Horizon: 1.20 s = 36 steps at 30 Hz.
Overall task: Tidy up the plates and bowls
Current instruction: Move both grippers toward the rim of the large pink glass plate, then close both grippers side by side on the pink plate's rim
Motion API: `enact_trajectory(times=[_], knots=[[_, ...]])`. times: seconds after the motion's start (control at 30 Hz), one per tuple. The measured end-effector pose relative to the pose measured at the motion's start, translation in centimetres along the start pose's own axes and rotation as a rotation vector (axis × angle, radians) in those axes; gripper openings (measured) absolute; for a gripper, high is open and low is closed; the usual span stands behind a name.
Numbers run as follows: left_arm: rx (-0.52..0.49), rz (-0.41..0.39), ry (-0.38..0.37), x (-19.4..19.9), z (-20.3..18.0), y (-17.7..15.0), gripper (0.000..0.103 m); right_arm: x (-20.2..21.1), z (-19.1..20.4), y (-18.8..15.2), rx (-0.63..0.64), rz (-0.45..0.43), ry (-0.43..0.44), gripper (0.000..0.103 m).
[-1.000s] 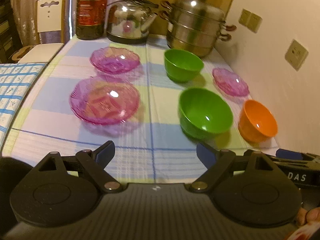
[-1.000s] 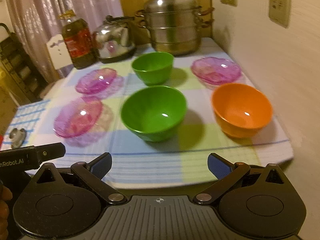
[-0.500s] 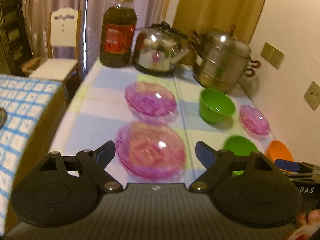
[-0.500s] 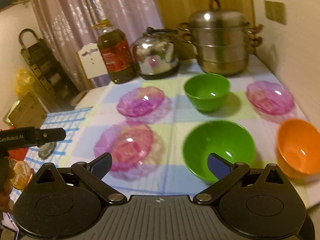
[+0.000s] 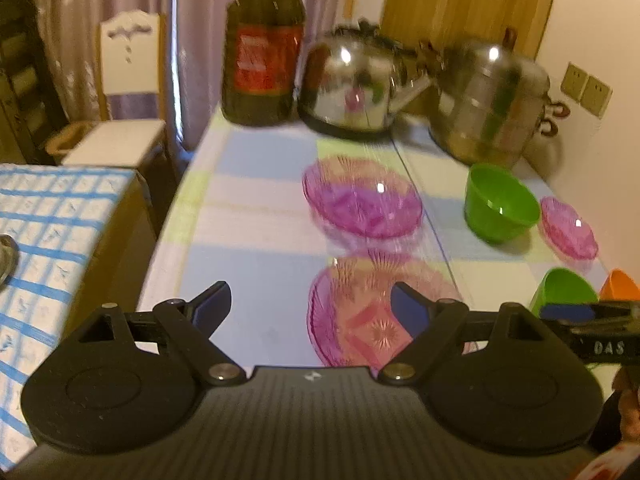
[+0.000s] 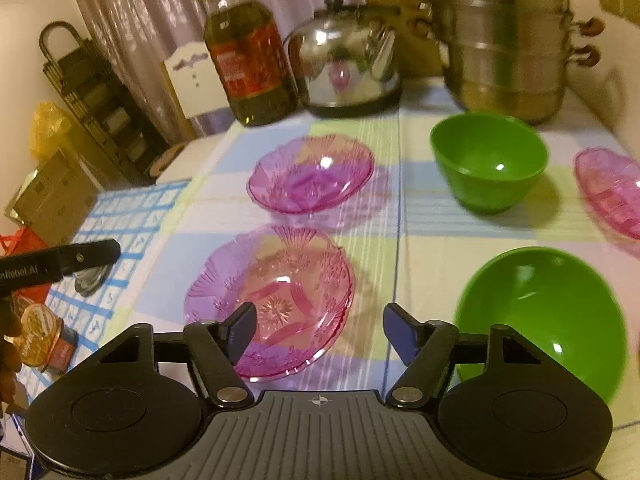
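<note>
Three pink glass plates lie on the checked tablecloth: a near one [image 6: 276,300] [image 5: 372,312], a far one [image 6: 312,174] [image 5: 362,196] and a small one at the right [image 6: 612,196] [image 5: 568,226]. A large green bowl [image 6: 548,312] [image 5: 560,288] stands at the near right, a smaller green bowl [image 6: 488,160] [image 5: 500,202] behind it. An orange bowl [image 5: 618,286] shows at the right edge. My right gripper [image 6: 318,334] is open and empty, its left finger over the near pink plate's rim. My left gripper [image 5: 310,310] is open and empty, left of that plate.
An oil bottle [image 6: 248,60], a steel kettle [image 6: 344,60] and a stacked steamer pot [image 6: 504,40] stand along the table's back. A wall with sockets [image 5: 586,88] bounds the right side. A white chair [image 5: 120,120] and a blue-checked surface [image 5: 44,240] lie beyond the table's left edge.
Both grippers have swung left and moved toward the near pink plate. The orange bowl has left the right wrist view. Both stay open.
</note>
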<state>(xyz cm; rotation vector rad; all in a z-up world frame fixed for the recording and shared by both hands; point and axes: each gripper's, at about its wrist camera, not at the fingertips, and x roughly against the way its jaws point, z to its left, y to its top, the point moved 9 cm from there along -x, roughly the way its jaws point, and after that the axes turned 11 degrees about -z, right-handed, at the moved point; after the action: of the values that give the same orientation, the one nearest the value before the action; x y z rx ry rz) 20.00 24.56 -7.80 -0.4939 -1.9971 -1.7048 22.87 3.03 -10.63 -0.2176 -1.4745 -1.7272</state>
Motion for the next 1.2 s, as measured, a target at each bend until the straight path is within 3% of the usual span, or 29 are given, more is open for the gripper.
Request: enact_trajectory(times=[0.07, 0.43, 0.8, 1.03, 1.2], knots=[[-0.028, 0.030, -0.011, -1.4, -0.2, -1.0, 0.084, -1.6, -0.3, -0.3, 0.005, 0.018, -0.008, 0.064], [-0.025, 0.133, -0.046, -7.1, 0.3, -5.1, 0.057, -7.9, -1.9, -1.3, -0.002, 0.087, -0.044, 0.054], [-0.015, 0.172, -0.071, -8.5, 0.2, -6.2, 0.020, -9.9, -2.9, -2.6, -0.001, 0.148, -0.077, 0.041], [0.002, 0.181, -0.084, -8.3, -0.1, -6.3, 0.011, -9.9, -2.9, -2.7, -0.008, 0.149, -0.079, 0.015], [-0.006, 0.175, -0.072, -7.8, -0.3, -5.5, 0.010, -9.5, -2.6, -2.4, -0.013, 0.143, -0.079, 0.013]])
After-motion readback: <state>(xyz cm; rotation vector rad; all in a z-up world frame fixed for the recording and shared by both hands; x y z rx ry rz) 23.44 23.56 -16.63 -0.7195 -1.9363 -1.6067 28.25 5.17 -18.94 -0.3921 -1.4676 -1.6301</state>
